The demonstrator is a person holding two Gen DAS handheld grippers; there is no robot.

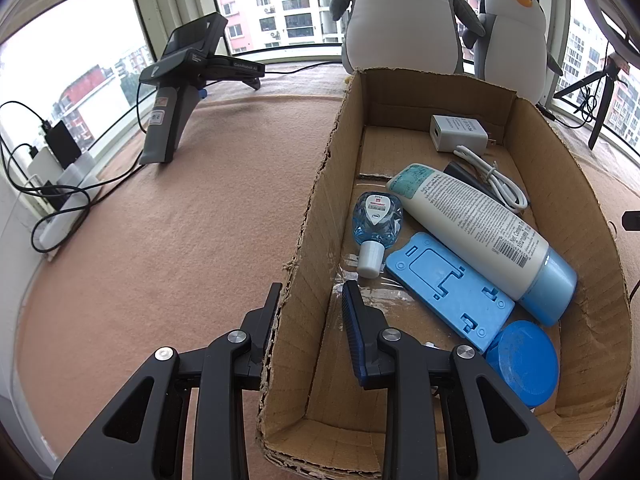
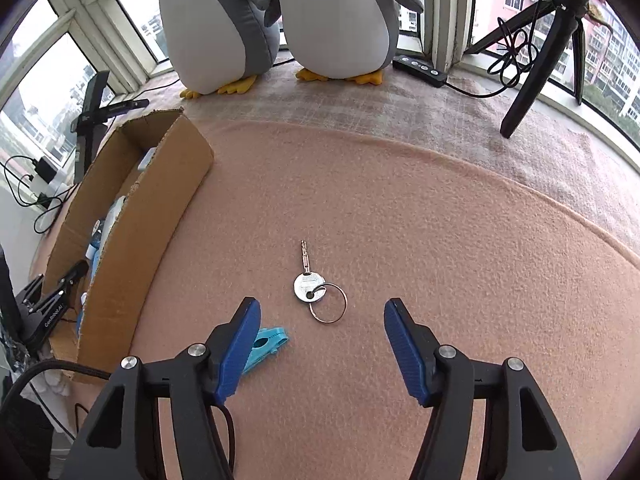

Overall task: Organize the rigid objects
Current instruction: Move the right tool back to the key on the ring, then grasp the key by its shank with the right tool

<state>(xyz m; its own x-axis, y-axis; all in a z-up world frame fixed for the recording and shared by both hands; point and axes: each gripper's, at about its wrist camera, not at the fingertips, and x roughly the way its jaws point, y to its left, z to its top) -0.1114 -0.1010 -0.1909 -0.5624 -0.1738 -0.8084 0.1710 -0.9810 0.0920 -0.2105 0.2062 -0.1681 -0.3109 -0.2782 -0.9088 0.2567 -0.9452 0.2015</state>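
A cardboard box (image 1: pixel 316 208) lies on the pink cloth. It holds a white lotion bottle (image 1: pixel 480 224), a small blue sanitizer bottle (image 1: pixel 376 220), a blue phone stand (image 1: pixel 448 288), a blue round lid (image 1: pixel 524 360), a white charger (image 1: pixel 460 132) and a white cable (image 1: pixel 496 180). My left gripper (image 1: pixel 312 304) is open, its fingers astride the box's left wall. My right gripper (image 2: pixel 320 324) is open and empty just short of a silver key on a ring (image 2: pixel 316 288). A turquoise clip (image 2: pixel 266 342) lies partly behind its left finger (image 2: pixel 240 344). The box also shows in the right wrist view (image 2: pixel 152 200).
Two plush penguins (image 2: pixel 276 20) stand at the window behind the box. A spare gripper on a stand (image 1: pixel 180 92) sits at the back left, with chargers and cables (image 1: pixel 52 184) on the sill. A black tripod (image 2: pixel 552 40) and a power strip (image 2: pixel 420 66) are at the back right.
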